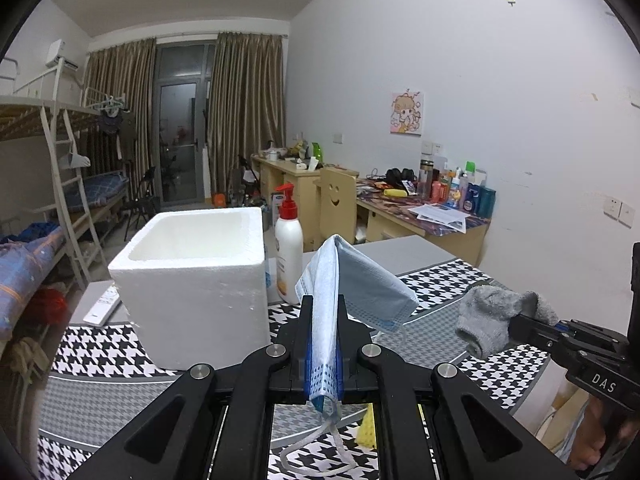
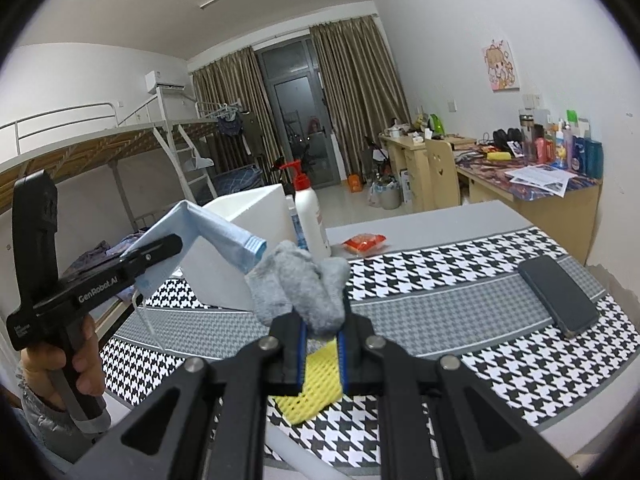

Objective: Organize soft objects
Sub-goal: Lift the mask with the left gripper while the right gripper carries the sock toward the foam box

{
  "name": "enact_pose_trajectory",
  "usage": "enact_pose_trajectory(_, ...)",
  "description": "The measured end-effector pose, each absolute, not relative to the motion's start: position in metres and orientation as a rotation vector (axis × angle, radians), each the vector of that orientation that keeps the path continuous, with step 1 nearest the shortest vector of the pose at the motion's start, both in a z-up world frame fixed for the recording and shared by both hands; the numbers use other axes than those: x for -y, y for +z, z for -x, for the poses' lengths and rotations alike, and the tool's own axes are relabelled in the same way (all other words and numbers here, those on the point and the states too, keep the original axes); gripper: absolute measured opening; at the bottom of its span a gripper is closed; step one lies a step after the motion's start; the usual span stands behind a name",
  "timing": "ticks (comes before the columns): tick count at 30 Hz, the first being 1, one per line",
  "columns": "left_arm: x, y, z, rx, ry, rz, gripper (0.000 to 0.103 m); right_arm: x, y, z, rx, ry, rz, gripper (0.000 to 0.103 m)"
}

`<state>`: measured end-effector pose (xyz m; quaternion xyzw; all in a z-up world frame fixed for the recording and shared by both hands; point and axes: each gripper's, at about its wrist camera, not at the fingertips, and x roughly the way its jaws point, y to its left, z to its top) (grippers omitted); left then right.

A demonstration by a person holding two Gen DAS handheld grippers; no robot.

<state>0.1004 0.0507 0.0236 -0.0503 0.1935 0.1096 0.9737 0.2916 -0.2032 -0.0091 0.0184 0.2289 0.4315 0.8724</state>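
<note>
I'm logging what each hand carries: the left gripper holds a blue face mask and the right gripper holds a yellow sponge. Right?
Not quite. The left gripper does hold the blue face mask, but the right gripper is shut on a grey sock, as the right wrist view shows. The yellow sponge lies on the table below.

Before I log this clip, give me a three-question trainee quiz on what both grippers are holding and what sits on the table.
1. True or false: the left gripper is shut on the blue face mask.
2. What does the right gripper hold? A) a phone B) a grey sock C) a red packet
3. Fill in: on the houndstooth cloth, below the right gripper, lies a yellow ____.

Key:
1. True; the mask is pinched between its fingers and droops over to the right.
2. B; the black phone and the red packet lie on the table, beyond the white foam box.
3. Mesh sleeve.
</note>
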Motion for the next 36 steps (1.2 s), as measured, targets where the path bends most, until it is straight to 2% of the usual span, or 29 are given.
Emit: enact_pose_trajectory(36,-0.087,0.061,-0.107,-0.348,0.273,0.08,0.008,0.141,0.034,-0.301,-0.418,0.885,0.02,0.015)
